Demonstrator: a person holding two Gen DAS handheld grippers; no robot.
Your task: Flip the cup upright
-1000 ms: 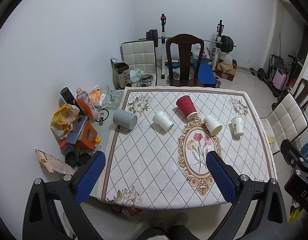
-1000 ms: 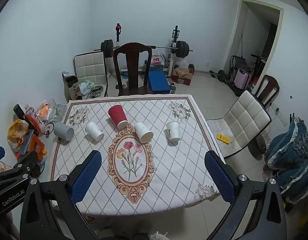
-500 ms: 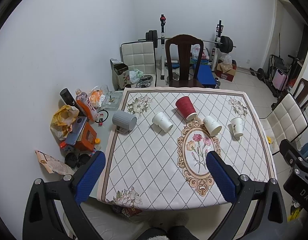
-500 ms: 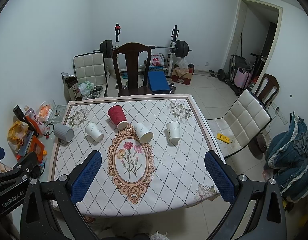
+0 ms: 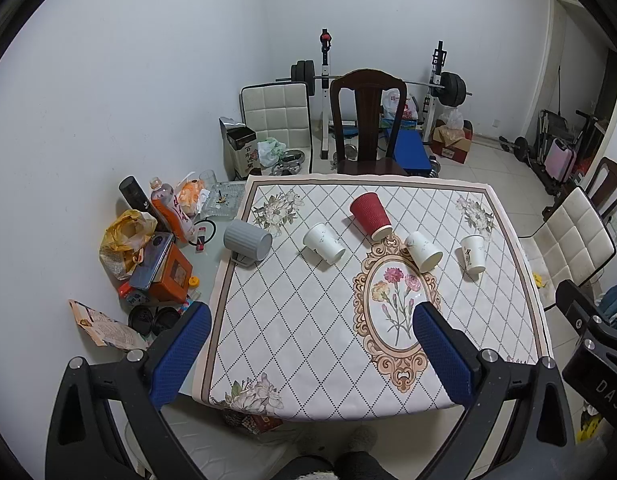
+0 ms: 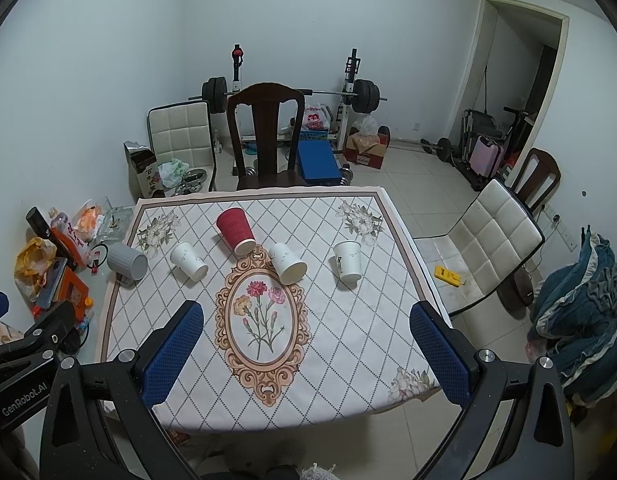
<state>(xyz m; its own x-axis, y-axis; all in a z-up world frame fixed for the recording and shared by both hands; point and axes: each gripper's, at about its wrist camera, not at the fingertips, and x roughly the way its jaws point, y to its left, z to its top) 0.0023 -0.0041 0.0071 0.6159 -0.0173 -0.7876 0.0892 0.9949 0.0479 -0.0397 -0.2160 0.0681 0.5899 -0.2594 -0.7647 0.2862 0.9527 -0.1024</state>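
Nothing flipped yet: all five cups lie on their sides behind the flower medallion [image 6: 261,312] — grey mug [image 6: 127,261], white cup [image 6: 189,261], red cup [image 6: 235,230], two more white cups — while your left gripper [image 5: 308,354] and right gripper [image 6: 306,350] hover wide open, empty.

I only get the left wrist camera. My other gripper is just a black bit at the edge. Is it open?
Observer: Yes, the right gripper is open, with nothing between its fingers.
Operator: What is it looking at?
Observer: In its camera, the rightmost white cup lies on its side ahead, framed between the two fingers.
Operator: And the blue stuff far right?
Observer: That is a heap of blue clothes beside the white chair.
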